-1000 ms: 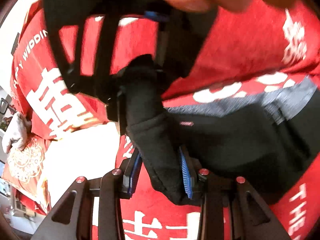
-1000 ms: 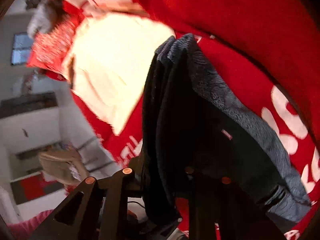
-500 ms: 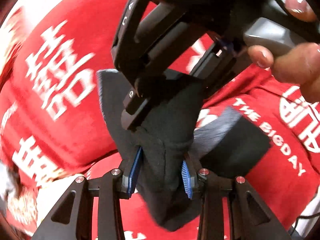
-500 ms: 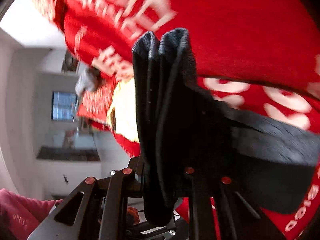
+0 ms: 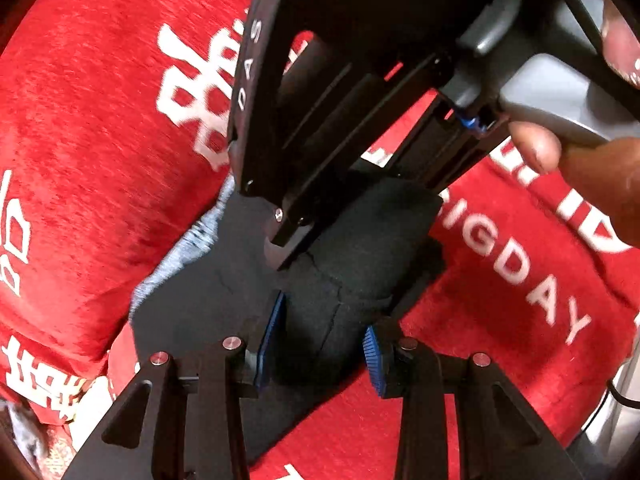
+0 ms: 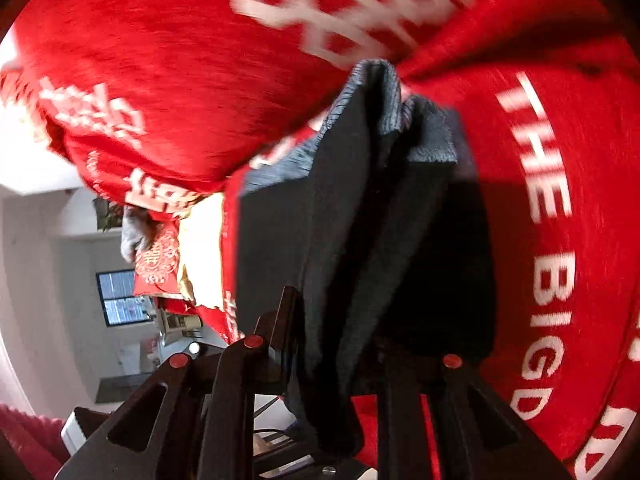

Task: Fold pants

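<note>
- Black fabric of the pants [image 5: 344,280] sits bunched between the blue pads of the left tongs [image 5: 324,340], which stand narrowly apart and pinch a thick fold of it.
- Right tongs [image 6: 344,360] hold the same pants [image 6: 360,216] in their own view: several stacked layers rise from the nearly closed jaws, with a grey ribbed edge at the top of the bundle.
- In the left wrist view the right tongs [image 5: 288,236] press onto the pants just ahead of the left pads, so the 2 grips lie close together on 1 bunched end, and neither hand is clearly nearer to the cloth.
- From both tongs the pants extend forward and down toward the red blanket [image 5: 100,140] with white lettering, which covers a bed or similar soft surface; no table shows.
- The bundle's long axis runs roughly along the left tongs' pointing line, with a flat black panel and its grey edge spreading to the left of them.
- My judgement: the coming move turns on how the hanging part lies over the red blanket, since laying it flat needs both grips lowered together.
- A fingertip [image 5: 536,148] of the hand on the right tongs' handle shows at the right.
- Compared with 1 second ago, both views have swung: the white patch beside the blanket has left the left view, the lettering "BIG DAY" has come in, and the right tongs now crowd much closer.
- Grips on the fabric match the earlier frames.
</note>
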